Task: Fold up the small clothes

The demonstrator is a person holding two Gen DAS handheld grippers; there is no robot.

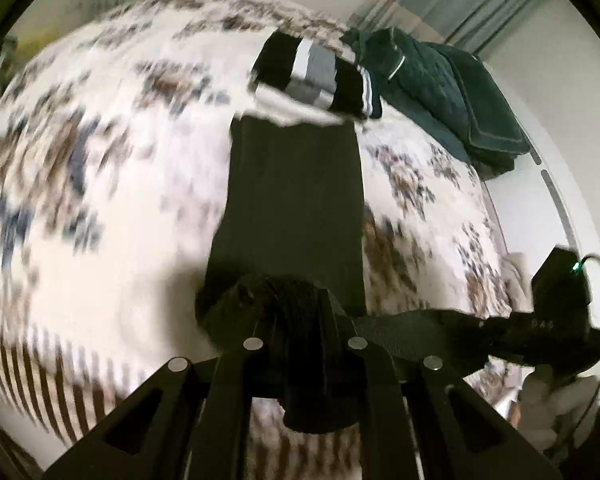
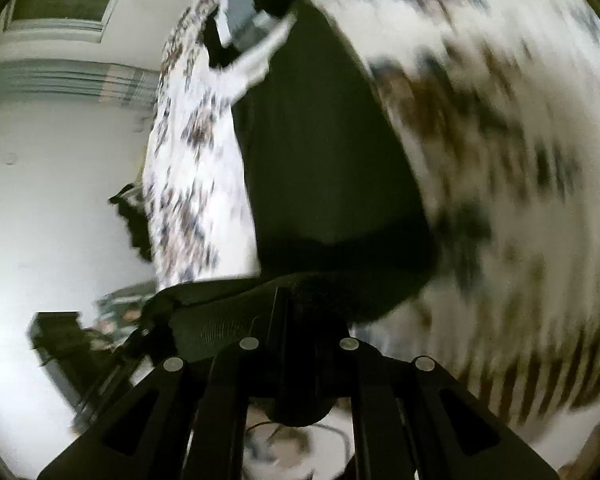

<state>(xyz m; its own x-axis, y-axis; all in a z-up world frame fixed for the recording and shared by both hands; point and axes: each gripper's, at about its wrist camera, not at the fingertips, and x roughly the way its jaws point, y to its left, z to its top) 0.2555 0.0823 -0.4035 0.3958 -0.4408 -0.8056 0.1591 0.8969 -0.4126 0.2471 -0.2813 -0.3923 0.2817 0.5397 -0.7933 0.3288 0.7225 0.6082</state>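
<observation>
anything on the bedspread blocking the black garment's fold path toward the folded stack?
Nothing visible. Both grippers, left and right, already clamp the black garment. The patterned bedspread beneath it looks bare up to the folded striped stack at its far end.

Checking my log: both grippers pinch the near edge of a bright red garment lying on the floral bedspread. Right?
Not quite: the garment is black, not red, as the left wrist view shows. Both the left gripper and right gripper do pinch its near edge over the floral bedspread.
</observation>
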